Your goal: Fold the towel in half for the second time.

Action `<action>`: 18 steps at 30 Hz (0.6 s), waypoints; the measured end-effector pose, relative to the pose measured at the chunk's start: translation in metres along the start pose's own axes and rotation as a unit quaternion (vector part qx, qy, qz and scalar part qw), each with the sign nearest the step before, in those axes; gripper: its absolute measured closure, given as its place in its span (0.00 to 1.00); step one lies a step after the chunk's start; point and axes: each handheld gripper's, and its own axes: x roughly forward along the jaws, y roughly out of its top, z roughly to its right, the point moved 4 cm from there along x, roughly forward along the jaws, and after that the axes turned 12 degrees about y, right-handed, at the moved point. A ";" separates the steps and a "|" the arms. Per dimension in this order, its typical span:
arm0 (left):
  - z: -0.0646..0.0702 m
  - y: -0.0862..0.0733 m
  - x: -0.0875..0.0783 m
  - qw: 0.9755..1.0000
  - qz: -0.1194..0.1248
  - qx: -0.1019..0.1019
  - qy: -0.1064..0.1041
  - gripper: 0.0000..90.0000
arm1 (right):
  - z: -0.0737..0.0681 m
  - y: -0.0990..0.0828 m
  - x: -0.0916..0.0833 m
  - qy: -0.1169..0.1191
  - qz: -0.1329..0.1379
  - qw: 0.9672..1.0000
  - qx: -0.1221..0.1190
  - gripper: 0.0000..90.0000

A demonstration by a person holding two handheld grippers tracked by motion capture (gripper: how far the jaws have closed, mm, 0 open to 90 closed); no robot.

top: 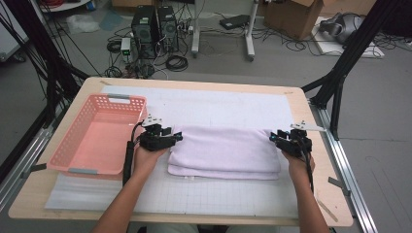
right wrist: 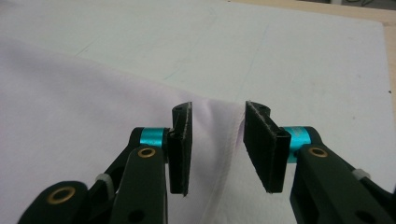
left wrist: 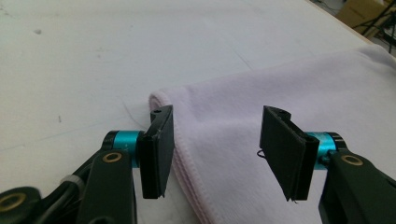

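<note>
A folded pale lilac towel (top: 224,151) is laid flat near the middle of the desk (top: 43,189), on a white gridded mat (top: 214,194) by which most of the desktop is covered. The towel is folded into several layers, and its stacked edges are seen along the near side in the high view.

The towel is flanked at its two short ends by the hand-held grippers. The left hand-held gripper (top: 171,137) is held at the towel's left end, near its far corner. In the left gripper view, the jaws of this hand-held gripper (left wrist: 217,151) are seen spread wide apart, with the rounded, hemmed corner of the towel (left wrist: 280,93) lying below and between them; nothing is clamped. The right hand-held gripper (top: 276,137) is held at the towel's right end. In the right gripper view, its jaws (right wrist: 216,149) are likewise parted, with a narrower gap, and the towel's edge (right wrist: 93,121) is seen running under that gap; the cloth is not pinched. Whether the towel is touched by either set of jaw tips cannot be told.

A pink plastic basket (top: 80,162) is set on the left part of the desk, just beside the left hand-held gripper and apart from the towel. Beyond the desk, computer towers (top: 155,30) and cables are seen on the floor.
</note>
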 end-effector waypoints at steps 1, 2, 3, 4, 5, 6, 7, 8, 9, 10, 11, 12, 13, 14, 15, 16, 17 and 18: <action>0.002 -0.001 -0.003 1.000 -0.002 0.004 -0.007 0.52 | -0.003 -0.002 -0.004 0.009 -0.001 1.000 0.001 0.68; 0.004 -0.003 -0.005 1.000 -0.004 0.010 -0.010 0.53 | -0.005 -0.005 -0.007 0.015 0.001 1.000 -0.001 0.67; 0.006 -0.005 -0.007 1.000 -0.008 0.017 -0.012 0.53 | -0.007 -0.008 -0.011 0.021 -0.001 1.000 -0.007 0.67; 0.007 -0.007 -0.009 1.000 -0.017 0.022 -0.014 0.53 | -0.009 -0.011 -0.015 0.022 -0.003 1.000 -0.010 0.67; 0.008 -0.008 -0.011 0.999 -0.022 0.026 -0.014 0.53 | -0.011 -0.015 -0.018 0.023 -0.006 1.000 -0.012 0.67; 0.009 -0.010 -0.013 0.999 -0.017 0.026 -0.016 0.53 | -0.013 -0.018 -0.021 0.025 -0.006 1.000 -0.010 0.67; 0.009 -0.012 -0.016 0.999 -0.018 0.028 -0.018 0.53 | -0.014 -0.021 -0.024 0.027 -0.005 1.000 -0.013 0.66; 0.010 -0.015 -0.017 0.999 -0.021 0.027 -0.019 0.53 | -0.014 -0.025 -0.027 0.028 -0.006 1.000 -0.011 0.66; 0.010 -0.018 -0.018 0.999 -0.026 0.028 -0.019 0.53 | -0.016 -0.028 -0.029 0.029 -0.006 1.000 -0.005 0.66; 0.010 -0.020 -0.019 0.999 -0.028 0.030 -0.019 0.52 | -0.017 -0.031 -0.030 0.031 -0.009 0.999 -0.009 0.65; 0.011 -0.022 -0.021 0.999 -0.028 0.027 -0.022 0.50 | -0.019 -0.033 -0.031 0.030 -0.013 0.999 -0.011 0.65; 0.011 -0.024 -0.022 0.999 -0.025 0.026 -0.024 0.49 | -0.020 -0.035 -0.033 0.030 -0.015 0.999 -0.014 0.65; 0.011 -0.026 -0.023 0.999 -0.026 0.027 -0.026 0.47 | -0.021 -0.036 -0.034 0.030 -0.015 0.999 -0.015 0.65; 0.011 -0.029 -0.024 0.999 -0.029 0.030 -0.021 0.46 | -0.023 -0.037 -0.035 0.030 -0.015 0.999 -0.016 0.65; 0.011 -0.031 -0.025 0.999 -0.032 0.032 -0.018 0.46 | -0.024 -0.039 -0.036 0.030 -0.015 0.999 -0.018 0.64; 0.011 -0.033 -0.026 0.999 -0.035 0.030 -0.020 0.46 | -0.025 -0.041 -0.038 0.030 -0.018 0.999 -0.019 0.64; 0.010 -0.036 -0.028 0.999 -0.037 0.028 -0.021 0.46 | -0.026 -0.043 -0.039 0.029 -0.018 0.999 -0.018 0.64; 0.009 -0.039 -0.030 0.999 -0.041 0.024 -0.022 0.46 | -0.026 -0.045 -0.040 0.029 -0.017 0.999 -0.018 0.64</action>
